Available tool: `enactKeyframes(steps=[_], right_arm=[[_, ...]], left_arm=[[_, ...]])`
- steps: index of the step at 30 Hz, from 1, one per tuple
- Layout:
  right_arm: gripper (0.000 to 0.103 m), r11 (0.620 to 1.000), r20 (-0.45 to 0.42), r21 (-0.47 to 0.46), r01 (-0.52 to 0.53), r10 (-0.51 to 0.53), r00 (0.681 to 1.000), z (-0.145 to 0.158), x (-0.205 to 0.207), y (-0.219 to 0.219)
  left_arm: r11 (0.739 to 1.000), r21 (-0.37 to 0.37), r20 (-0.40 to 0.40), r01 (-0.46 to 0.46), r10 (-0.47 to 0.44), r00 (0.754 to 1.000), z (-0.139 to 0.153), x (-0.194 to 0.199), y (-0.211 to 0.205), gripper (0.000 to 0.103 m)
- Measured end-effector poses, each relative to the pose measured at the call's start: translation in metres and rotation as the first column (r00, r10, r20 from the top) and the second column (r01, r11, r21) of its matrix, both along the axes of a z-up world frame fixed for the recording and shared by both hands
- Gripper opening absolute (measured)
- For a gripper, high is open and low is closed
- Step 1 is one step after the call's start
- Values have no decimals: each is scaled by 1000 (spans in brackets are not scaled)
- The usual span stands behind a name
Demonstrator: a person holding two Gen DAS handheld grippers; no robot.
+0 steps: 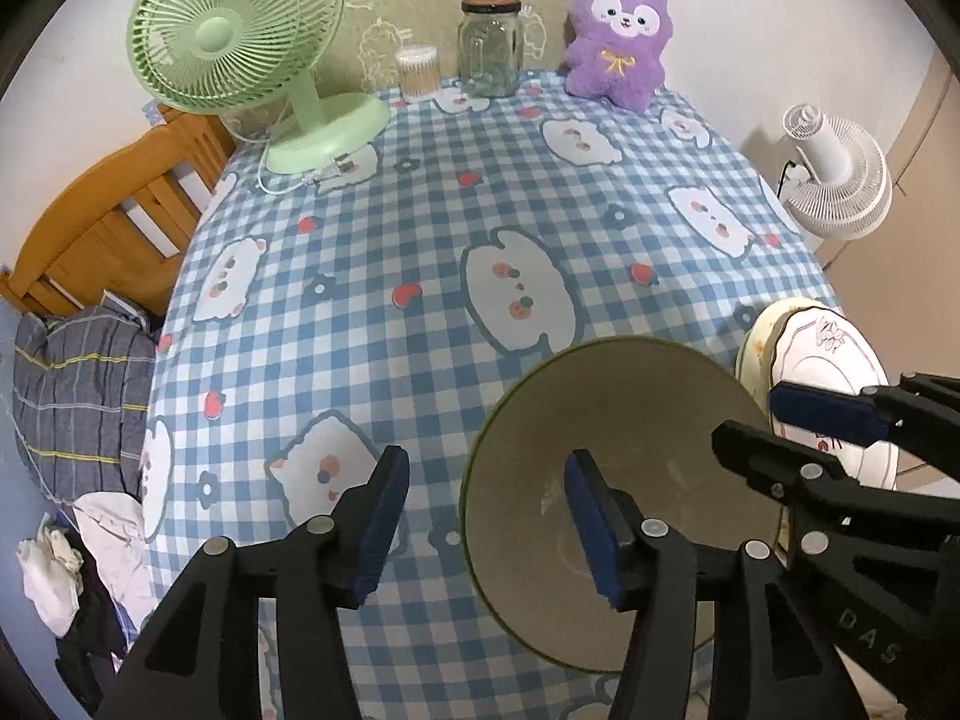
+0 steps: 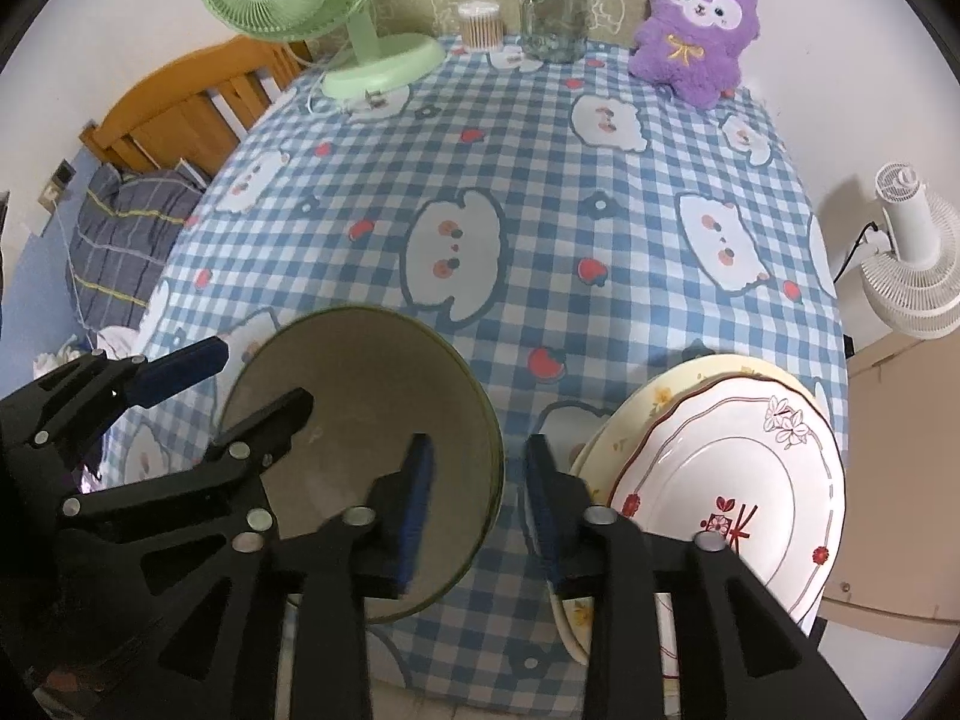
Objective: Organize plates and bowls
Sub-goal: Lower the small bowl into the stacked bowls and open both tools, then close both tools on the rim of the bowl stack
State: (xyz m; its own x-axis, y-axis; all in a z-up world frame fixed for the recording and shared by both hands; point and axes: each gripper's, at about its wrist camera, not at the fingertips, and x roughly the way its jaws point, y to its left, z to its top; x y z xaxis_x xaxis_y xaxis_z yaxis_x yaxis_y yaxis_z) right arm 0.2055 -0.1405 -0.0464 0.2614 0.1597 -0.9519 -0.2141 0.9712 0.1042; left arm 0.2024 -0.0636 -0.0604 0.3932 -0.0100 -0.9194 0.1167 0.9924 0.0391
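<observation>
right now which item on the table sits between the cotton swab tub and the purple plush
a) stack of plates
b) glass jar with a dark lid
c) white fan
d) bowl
b: the glass jar stands at the far edge of the table, with the cotton swab tub on its left and the purple plush on its right.

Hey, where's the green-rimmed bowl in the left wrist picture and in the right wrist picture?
Left wrist view: the bowl sits lower right of centre, one finger of the left tongs over its inside.
Right wrist view: the bowl sits lower left of centre, left of the stacked plates.
Shared landmark: the purple plush toy at the table's far edge.
</observation>
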Motion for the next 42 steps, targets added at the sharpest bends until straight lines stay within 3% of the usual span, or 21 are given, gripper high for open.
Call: enactKeyframes(steps=[3,10,17,27,31,34,42], right_arm=[[51,1000,10,7,25,-25,1000,6,-1,-6],[55,996,52,50,75,-78,996,17,-9,-20],[73,988,130,105,115,-128,983,8,-10,-23],[74,992,290,103,74,-101,952,-14,-29,-17],[74,985,286,143,95,-133,949,-18,-40,-19],[74,981,260,160,107,-147,954,-17,-45,-19],[74,986,291,124,113,-145,946,-16,-56,-13]], left_arm=[[1000,0,9,-3,3,1000,6,-3,1,61],[1000,-18,60,-25,26,998,18,-12,2,74],[999,-12,107,-34,35,994,12,-18,10,86],[1000,4,227,-12,10,974,-12,-32,8,89],[1000,16,274,-15,10,962,-13,-42,5,90],[999,21,266,-36,29,964,-12,-45,3,90],[998,6,266,-70,66,962,-16,-53,6,91]])
